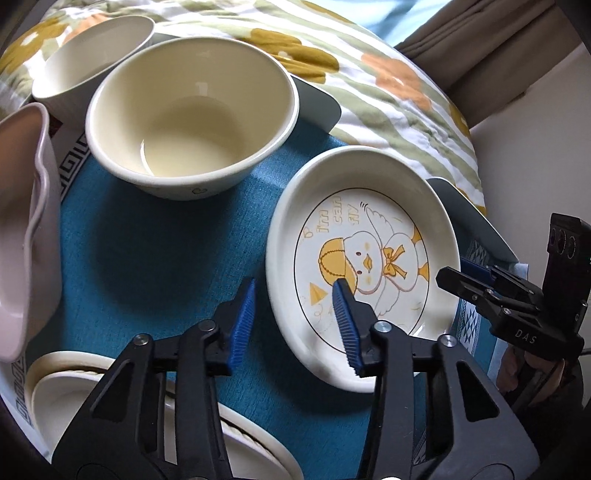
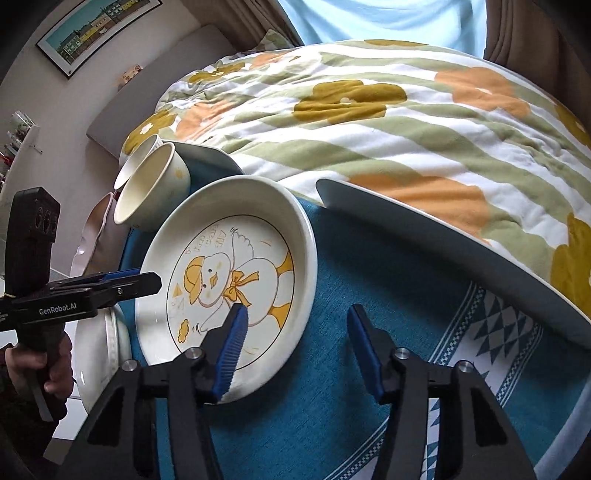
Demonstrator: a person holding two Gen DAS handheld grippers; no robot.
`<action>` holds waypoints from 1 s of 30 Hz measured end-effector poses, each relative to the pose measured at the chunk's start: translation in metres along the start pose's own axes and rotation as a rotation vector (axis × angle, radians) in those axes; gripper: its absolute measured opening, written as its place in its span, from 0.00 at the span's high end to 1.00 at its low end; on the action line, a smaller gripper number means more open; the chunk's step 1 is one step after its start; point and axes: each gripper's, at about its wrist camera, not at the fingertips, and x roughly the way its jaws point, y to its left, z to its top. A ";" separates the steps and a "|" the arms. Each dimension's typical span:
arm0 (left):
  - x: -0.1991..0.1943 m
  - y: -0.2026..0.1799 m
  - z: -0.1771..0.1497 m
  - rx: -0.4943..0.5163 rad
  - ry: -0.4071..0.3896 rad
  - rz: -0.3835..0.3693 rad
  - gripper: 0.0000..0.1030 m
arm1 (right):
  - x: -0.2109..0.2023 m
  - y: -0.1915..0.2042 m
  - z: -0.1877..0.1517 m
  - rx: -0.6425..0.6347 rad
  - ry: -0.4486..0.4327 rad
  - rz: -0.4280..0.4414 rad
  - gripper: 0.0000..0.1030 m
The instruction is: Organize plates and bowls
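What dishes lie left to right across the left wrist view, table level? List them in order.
Pink dish at the left edge → large cream bowl → duck plate → right gripper at the far right.

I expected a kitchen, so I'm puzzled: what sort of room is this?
Most likely a bedroom at home. A flowered quilt lies like bedding right behind the small table with the duck plate, and a framed picture and curtains show.
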 end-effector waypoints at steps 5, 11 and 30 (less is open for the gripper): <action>0.006 0.001 -0.002 -0.006 0.010 0.007 0.83 | 0.007 -0.004 0.003 -0.010 0.010 0.019 0.83; 0.007 0.001 -0.006 0.005 -0.002 0.023 0.87 | 0.008 -0.003 0.004 -0.019 0.013 0.034 0.87; -0.071 -0.015 -0.015 0.147 -0.104 0.037 0.87 | -0.050 0.057 -0.011 -0.040 -0.102 -0.044 0.86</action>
